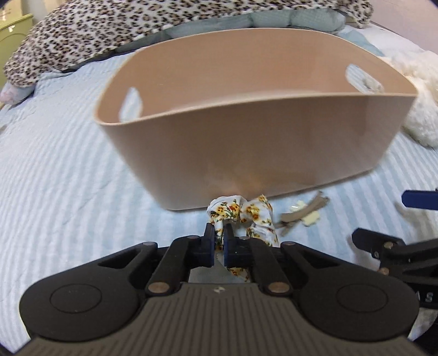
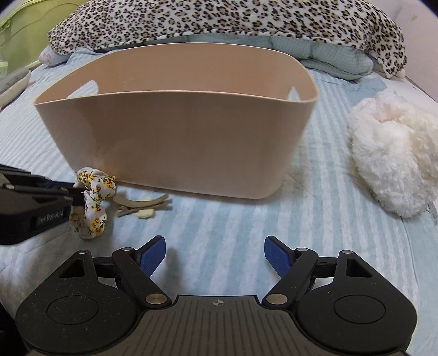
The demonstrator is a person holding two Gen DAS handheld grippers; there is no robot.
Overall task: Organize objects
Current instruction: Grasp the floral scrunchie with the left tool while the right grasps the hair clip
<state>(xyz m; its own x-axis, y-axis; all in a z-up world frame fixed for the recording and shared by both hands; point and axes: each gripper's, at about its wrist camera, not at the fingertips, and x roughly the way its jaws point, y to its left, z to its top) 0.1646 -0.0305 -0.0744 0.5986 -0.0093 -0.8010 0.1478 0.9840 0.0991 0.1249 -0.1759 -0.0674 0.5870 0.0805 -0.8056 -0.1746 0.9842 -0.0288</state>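
Observation:
My left gripper [image 1: 218, 232] is shut on a white floral scrunchie [image 1: 251, 216], held just in front of a beige plastic basket [image 1: 254, 153] on the striped bed; it also shows in the right wrist view [image 2: 76, 195] with the scrunchie [image 2: 94, 202]. A beige hair clip with a cream piece [image 1: 298, 215] lies on the cover right of the scrunchie, also in the right wrist view [image 2: 145, 206]. My right gripper [image 2: 215, 254] is open and empty, low over the bed before the basket [image 2: 178, 142].
A fluffy white plush item [image 2: 391, 161] lies right of the basket. A leopard-print blanket [image 2: 219, 19] and light blue bedding [image 2: 328, 54] are piled behind it. The light blue striped bed cover [image 2: 232, 219] spreads around.

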